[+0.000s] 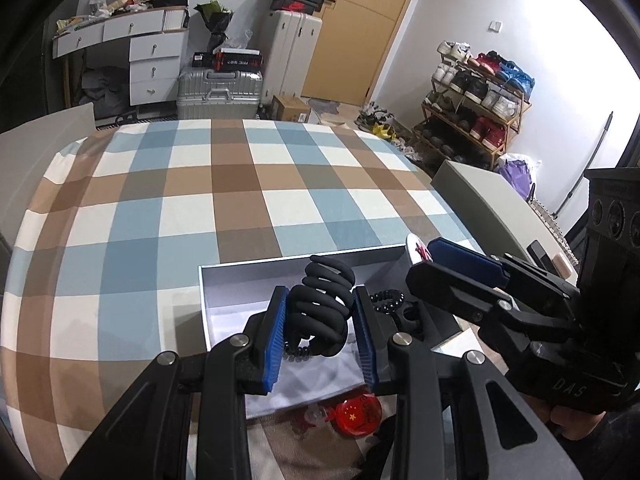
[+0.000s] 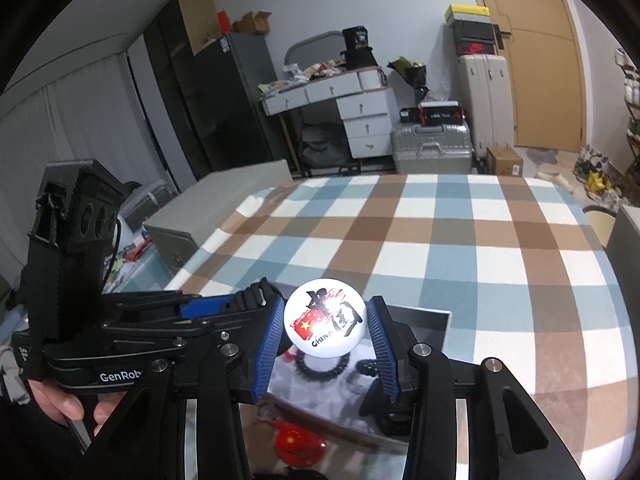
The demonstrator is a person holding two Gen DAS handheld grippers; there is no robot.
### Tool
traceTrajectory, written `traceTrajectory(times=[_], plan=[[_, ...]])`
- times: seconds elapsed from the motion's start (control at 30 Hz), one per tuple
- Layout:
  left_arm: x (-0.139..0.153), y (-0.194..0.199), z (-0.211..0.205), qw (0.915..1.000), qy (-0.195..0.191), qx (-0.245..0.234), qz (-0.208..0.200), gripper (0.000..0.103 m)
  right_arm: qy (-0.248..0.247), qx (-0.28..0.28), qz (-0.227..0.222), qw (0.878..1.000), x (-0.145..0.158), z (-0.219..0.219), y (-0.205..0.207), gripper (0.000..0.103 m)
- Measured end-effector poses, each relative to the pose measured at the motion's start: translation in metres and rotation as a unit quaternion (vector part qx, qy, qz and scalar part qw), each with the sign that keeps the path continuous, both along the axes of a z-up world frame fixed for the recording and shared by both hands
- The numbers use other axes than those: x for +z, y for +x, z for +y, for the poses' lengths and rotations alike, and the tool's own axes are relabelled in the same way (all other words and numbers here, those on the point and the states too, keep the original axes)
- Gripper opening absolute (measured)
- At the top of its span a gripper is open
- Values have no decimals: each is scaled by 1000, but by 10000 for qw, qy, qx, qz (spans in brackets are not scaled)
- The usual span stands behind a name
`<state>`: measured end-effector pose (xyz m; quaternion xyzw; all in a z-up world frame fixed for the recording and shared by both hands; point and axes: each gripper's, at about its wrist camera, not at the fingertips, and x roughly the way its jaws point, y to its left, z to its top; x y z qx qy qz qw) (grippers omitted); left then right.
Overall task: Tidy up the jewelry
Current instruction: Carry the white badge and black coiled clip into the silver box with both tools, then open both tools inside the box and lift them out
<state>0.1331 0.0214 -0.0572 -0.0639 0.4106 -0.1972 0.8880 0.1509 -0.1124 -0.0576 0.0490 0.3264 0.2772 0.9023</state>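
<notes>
My left gripper (image 1: 320, 320) is shut on a big black hair claw clip (image 1: 324, 304) and holds it over an open grey box (image 1: 256, 270) with a white lining. My right gripper (image 2: 326, 330) is shut on a round white badge (image 2: 324, 320) printed with a red flag and "CHINA", held above the same box (image 2: 424, 316). In the box lie a black beaded bracelet (image 2: 322, 368) and a black coil hair tie (image 1: 386, 300). A red flag badge (image 1: 358, 414) lies on the cloth beside the box's near edge, also visible in the right wrist view (image 2: 298, 444).
The box sits at the near edge of a table under a blue, brown and white checked cloth (image 1: 224, 192). My right gripper's body (image 1: 500, 292) is close to the right of my left one. Grey chairs (image 1: 476, 196) stand beside the table.
</notes>
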Motion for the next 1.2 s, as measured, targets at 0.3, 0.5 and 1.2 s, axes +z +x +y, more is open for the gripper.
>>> traceTrajectory(times=[0.3, 0.5, 1.2], plan=[[-11, 8, -4, 9998, -12, -56, 203, 26, -122, -20, 208, 9997, -17, -1, 14, 42], [-13, 12, -6, 9998, -15, -59, 208, 26, -272, -64, 419, 9987, -27, 1, 26, 43], [-9, -6, 3, 9995, 187, 213, 125, 42, -98, -495, 359, 9981, -12, -25, 1, 52]])
